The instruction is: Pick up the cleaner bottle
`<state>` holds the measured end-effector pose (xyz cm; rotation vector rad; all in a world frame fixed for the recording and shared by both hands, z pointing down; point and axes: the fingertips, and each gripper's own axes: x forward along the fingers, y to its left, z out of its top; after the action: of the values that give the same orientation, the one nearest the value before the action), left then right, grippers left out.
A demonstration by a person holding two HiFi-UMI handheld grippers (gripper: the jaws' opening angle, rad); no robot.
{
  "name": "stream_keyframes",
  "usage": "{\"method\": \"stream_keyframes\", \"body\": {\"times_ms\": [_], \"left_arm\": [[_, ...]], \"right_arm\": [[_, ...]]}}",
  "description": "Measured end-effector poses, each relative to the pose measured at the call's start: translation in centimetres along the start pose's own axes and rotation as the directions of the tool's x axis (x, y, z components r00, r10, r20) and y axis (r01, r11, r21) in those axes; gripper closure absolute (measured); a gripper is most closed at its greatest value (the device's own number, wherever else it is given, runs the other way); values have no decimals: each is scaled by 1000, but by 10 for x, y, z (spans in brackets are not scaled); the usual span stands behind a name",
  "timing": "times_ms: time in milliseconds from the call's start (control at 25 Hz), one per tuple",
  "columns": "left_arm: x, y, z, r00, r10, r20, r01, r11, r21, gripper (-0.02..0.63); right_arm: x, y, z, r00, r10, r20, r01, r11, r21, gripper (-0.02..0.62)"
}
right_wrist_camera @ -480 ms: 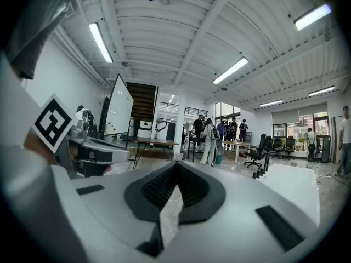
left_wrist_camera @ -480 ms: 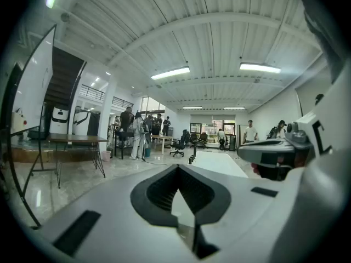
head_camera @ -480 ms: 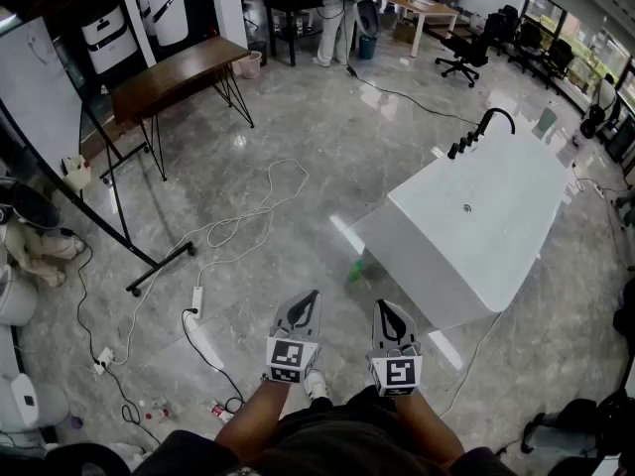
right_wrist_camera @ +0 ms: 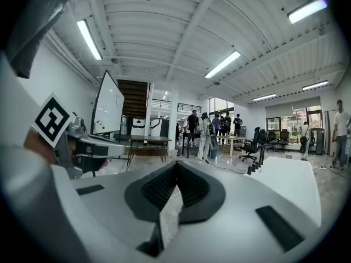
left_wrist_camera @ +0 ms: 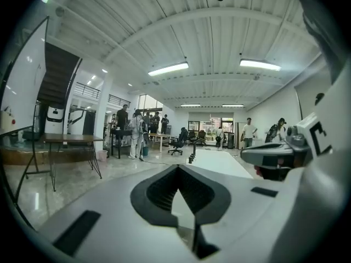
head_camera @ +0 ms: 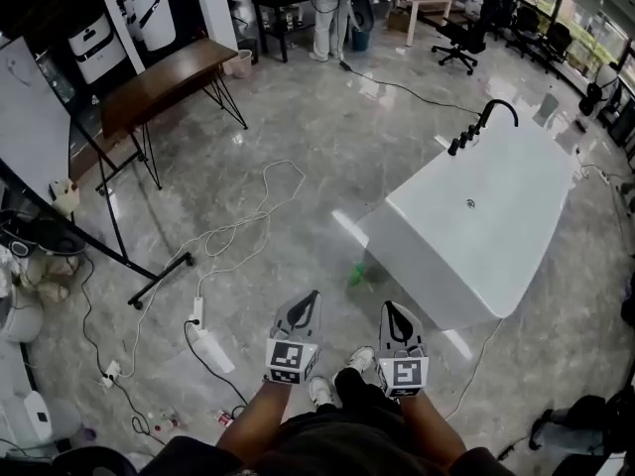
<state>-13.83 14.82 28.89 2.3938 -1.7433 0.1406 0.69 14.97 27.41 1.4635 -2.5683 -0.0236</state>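
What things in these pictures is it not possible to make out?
Green item by the white tub, head view: too small and blurred to call it a bottle.
Same item, gripper views: not seen; the left gripper and right gripper bodies cover the near floor.
Small floor items, head view lower left: too small to name.

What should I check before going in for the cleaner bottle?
1. Bottle found: ok. The green bottle is on the floor by the near corner of the white tub.
2. Bottle upright: cannot tell, it shows too small.
3. In reach: not ok. The left gripper and right gripper are well short of it.
4. Jaws ready to grasp: not ok. Both are shut and empty.
5. Path: ok. The cables lie off to the left of the line to the bottle.
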Motion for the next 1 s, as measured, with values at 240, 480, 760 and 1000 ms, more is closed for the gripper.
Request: {"method": "stream_keyframes", "body": {"times_ms": [240,480,760,1000], "left_arm": [[68,-2,4,1000,-17,-16,18,999,37,601],[116,1,-1,999,-23,-48,25,999,30,601],[168,10,-15,998,-22,-57,26,997,69,601],[218,21,-59,995,-74,-71,79,994,82,601]], "right_arm": [[39,-46,-16,999,-21,-31,22,999,35,580],[82,-83,-23,999,-13,-32,14,999,30,580],[125,-117,-43,999,-25,-36,26,999,29,579],[160,-134,-87,993,-99,-70,103,993,55,579]]}}
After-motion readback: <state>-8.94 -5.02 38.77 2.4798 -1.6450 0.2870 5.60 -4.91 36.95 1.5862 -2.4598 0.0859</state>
